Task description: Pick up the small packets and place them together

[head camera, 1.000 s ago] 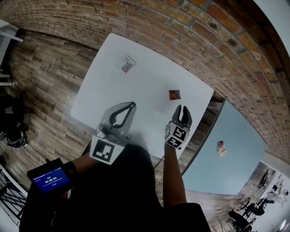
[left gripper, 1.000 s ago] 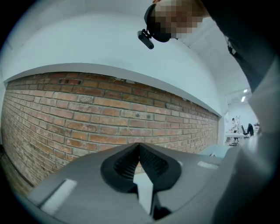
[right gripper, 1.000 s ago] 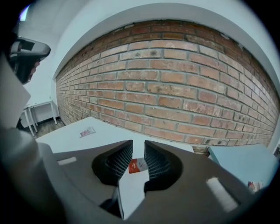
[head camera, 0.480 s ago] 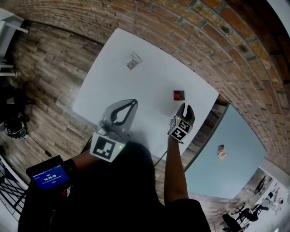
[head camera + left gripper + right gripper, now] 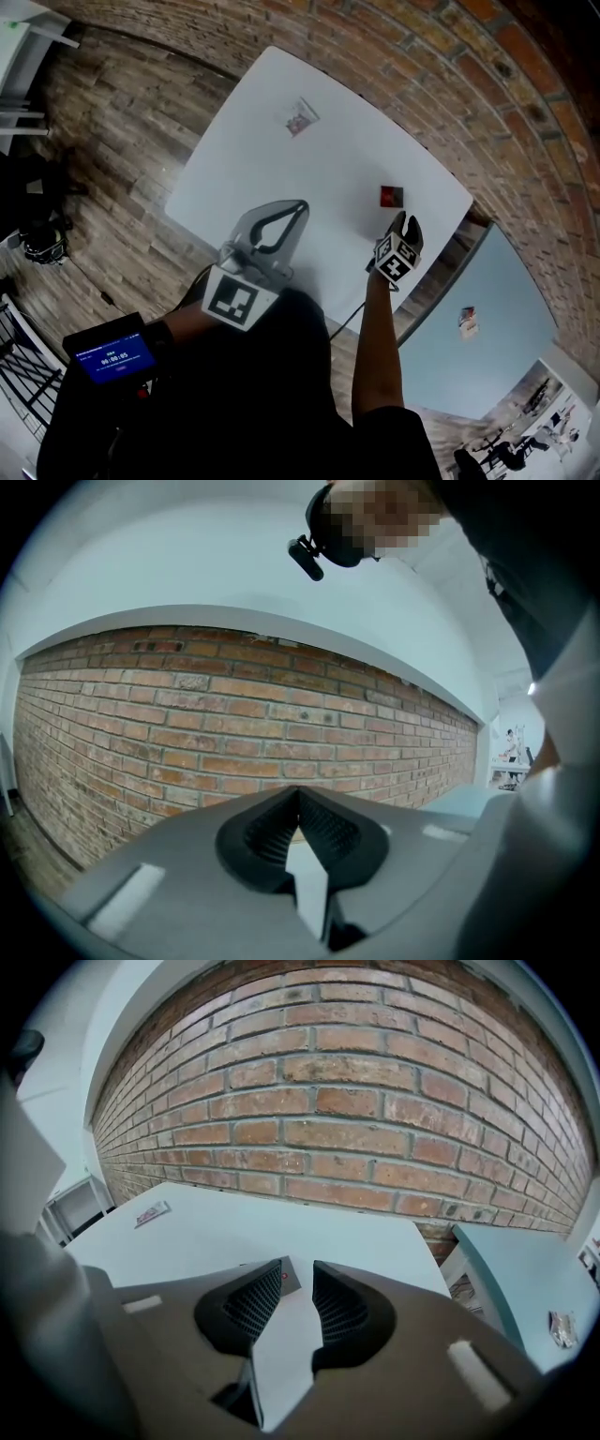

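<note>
Two small packets lie on the white table (image 5: pixel 244 178). A pale one (image 5: pixel 301 118) lies near its far left edge, also seen as the pale packet (image 5: pixel 151 1213). A red one (image 5: pixel 391 196) lies at the right. My right gripper (image 5: pixel 406 219) hovers just short of the red packet (image 5: pixel 289 1275), which peeks through the gap beyond the tips. Its jaws have just been opening, and the pads (image 5: pixel 258 1302) touch nothing. My left gripper (image 5: pixel 301 205) is held over the table's near side. Its jaws (image 5: pixel 300 795) are shut at the tips with nothing between them.
A brick wall (image 5: pixel 356 1119) runs behind the table. A pale blue table (image 5: pixel 469 366) stands to the right with another packet (image 5: pixel 468 320) on it, seen too as the packet (image 5: pixel 562 1327). Wooden floor (image 5: pixel 122 141) lies left. A device with a blue screen (image 5: pixel 114 357) sits by my left arm.
My right gripper has come down toward the red packet, its tips now just short of it, and its jaws stand wider. The left gripper has stayed shut in place.
</note>
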Motion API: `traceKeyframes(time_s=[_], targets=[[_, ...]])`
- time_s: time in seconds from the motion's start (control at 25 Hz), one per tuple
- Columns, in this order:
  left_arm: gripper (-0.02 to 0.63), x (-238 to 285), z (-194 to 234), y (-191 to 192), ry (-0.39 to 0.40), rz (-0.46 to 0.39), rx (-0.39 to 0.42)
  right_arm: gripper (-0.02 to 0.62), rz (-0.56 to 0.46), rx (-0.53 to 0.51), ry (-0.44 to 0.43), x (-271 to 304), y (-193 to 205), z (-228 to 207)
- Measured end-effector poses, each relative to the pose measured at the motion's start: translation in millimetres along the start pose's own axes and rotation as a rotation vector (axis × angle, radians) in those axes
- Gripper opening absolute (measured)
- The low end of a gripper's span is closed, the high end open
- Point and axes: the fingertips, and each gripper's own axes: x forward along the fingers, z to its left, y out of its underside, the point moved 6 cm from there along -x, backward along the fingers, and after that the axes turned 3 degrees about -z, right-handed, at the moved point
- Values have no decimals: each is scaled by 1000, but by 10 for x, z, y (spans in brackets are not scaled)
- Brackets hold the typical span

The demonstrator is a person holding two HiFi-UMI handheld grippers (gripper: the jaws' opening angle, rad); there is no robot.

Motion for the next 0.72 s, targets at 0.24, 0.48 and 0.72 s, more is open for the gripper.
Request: traceKeyframes(time_s=[0.24,0.48,0.72], targets=[[2,6,-26,48,-3,13,-4,109,53,76,7,124,151,-82],[2,-71,-10,111,-20,41,-16,114,51,86,-22,234,196,-99],[2,-113,29,133,-62,36,-42,120,72,95,-41,394,186,-119]])
